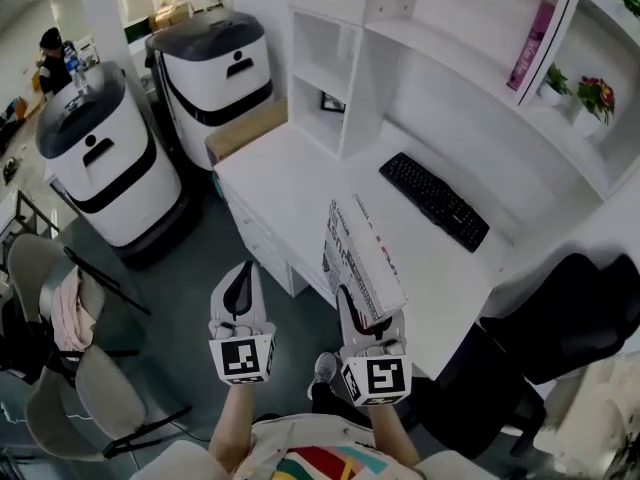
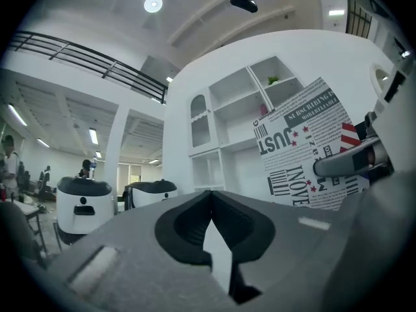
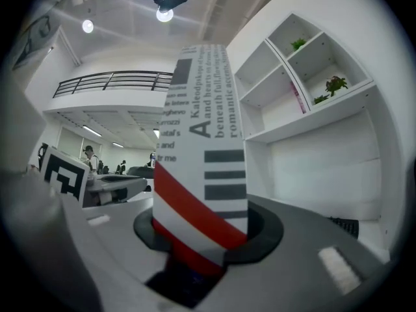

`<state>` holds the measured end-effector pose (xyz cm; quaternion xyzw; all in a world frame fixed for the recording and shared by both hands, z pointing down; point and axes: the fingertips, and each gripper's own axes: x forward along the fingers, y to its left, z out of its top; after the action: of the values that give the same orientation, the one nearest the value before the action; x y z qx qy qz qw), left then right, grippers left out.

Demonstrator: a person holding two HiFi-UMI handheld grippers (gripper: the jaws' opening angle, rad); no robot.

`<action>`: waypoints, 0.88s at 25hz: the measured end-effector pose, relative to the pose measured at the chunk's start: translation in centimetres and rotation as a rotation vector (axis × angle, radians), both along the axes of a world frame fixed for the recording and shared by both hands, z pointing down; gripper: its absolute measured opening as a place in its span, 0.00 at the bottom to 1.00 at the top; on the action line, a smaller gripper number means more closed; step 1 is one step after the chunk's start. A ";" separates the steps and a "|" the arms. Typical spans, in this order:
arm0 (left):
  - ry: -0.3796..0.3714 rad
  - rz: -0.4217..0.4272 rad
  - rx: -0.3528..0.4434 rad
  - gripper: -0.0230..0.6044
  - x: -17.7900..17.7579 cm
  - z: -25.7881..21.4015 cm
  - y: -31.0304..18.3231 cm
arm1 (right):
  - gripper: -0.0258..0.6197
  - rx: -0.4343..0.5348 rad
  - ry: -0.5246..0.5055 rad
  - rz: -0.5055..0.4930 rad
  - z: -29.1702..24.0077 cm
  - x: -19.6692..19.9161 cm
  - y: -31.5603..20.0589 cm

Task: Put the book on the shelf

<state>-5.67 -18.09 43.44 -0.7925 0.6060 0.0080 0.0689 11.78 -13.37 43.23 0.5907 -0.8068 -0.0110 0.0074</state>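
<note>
The right gripper [image 1: 360, 313] has its jaws closed on the lower end of the book [image 1: 362, 253], pads pressing its two covers. The book stands up out of the jaws with its spine, black print above a red stripe, facing the right gripper view. In the head view it hangs over the near edge of the white desk [image 1: 290, 183], near and left of the black keyboard [image 1: 435, 201], and well apart from the white shelf unit [image 1: 440, 38] at the far side. The left gripper [image 1: 240, 283] is just left of the right one, over the floor. Its jaws are pressed together with nothing between them. A pink book [image 1: 530, 43] and potted plants [image 1: 595, 96] sit on the far right shelves.
</note>
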 end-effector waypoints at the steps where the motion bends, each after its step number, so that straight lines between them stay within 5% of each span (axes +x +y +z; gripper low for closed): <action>1: 0.005 0.026 0.005 0.03 2.0 -0.2 -1.4 | 0.29 -0.002 0.004 0.012 0.0 1.5 -1.0; 6: 0.019 0.148 0.038 0.03 10.5 -2.7 -5.5 | 0.29 -0.003 -0.014 0.112 0.2 9.2 -5.0; 12: -0.003 0.209 0.055 0.03 15.2 -3.4 -8.0 | 0.29 0.030 -0.055 0.215 -0.6 15.0 -5.4; 22: -0.024 0.447 0.117 0.03 25.7 -6.7 -10.8 | 0.29 0.069 -0.091 0.472 -1.9 23.4 -4.1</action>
<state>20.00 -28.92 36.69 -0.9016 0.4132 0.0486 0.1185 35.15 -17.42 41.34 0.7628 -0.6448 -0.0100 -0.0467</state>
